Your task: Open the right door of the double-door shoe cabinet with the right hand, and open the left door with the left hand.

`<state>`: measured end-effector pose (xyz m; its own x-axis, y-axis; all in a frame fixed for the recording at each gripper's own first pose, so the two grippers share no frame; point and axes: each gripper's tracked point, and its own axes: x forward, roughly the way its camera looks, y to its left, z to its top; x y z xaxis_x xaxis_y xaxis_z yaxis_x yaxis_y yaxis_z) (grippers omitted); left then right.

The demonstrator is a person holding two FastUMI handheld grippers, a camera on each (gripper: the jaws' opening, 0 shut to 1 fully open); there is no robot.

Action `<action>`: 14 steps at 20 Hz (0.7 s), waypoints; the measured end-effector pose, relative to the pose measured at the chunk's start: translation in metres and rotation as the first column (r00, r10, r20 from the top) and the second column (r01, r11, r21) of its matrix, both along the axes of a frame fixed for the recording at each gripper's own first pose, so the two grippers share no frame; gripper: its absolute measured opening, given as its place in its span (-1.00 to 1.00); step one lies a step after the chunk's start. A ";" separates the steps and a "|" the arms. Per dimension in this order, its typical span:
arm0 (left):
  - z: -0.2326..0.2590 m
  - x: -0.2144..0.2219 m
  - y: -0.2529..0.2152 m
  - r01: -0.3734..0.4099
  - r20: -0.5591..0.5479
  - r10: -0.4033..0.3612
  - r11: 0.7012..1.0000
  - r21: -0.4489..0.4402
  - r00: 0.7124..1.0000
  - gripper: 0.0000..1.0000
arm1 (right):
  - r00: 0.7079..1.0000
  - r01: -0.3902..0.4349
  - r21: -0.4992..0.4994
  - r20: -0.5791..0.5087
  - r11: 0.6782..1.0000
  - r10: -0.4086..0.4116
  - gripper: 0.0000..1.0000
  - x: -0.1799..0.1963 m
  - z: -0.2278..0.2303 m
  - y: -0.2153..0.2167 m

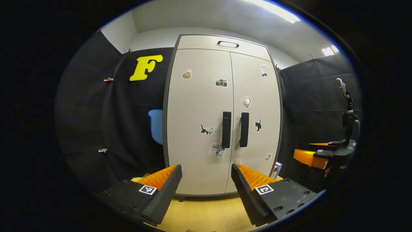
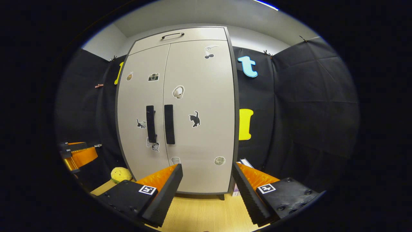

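1. Your shoe cabinet stands upright on the wooden tabletop, doors shut and facing you.
2. Both handles run vertically beside the centre seam: left handle, right handle.
3. Your left gripper and right gripper hang before the cabinet, fingers wide, holding nothing.

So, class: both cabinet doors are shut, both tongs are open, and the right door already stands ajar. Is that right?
Not quite. The right door is shut, flush with the left door, as the right gripper view shows. Both tongs, left and right, are indeed open.
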<state>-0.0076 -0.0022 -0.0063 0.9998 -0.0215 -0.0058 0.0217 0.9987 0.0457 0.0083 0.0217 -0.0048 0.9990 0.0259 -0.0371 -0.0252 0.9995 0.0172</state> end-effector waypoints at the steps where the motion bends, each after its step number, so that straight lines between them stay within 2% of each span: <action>1: -0.001 -0.001 0.002 -0.008 -0.001 0.008 1.000 0.000 1.000 0.90 | 1.000 -0.004 -0.009 -0.005 1.000 0.003 0.96 0.002 0.000 0.002; 4: -0.003 -0.005 0.003 -0.006 -0.006 0.006 1.000 -0.023 1.000 0.90 | 1.000 -0.025 -0.004 0.014 1.000 0.025 0.96 0.011 0.013 0.013; 8: -0.004 -0.007 0.011 -0.026 -0.010 0.025 1.000 -0.006 1.000 0.90 | 0.998 -0.056 0.021 0.034 0.998 0.056 0.96 0.034 0.037 0.029; 10: -0.005 -0.010 0.014 -0.035 -0.015 0.035 0.999 -0.006 0.999 0.90 | 0.993 -0.104 0.051 0.066 0.993 0.101 0.96 0.044 0.055 0.044; 14: -0.012 -0.015 0.019 -0.051 -0.030 0.051 0.999 -0.014 0.998 0.90 | 0.982 -0.120 0.012 0.151 0.993 0.117 0.95 0.071 0.093 0.059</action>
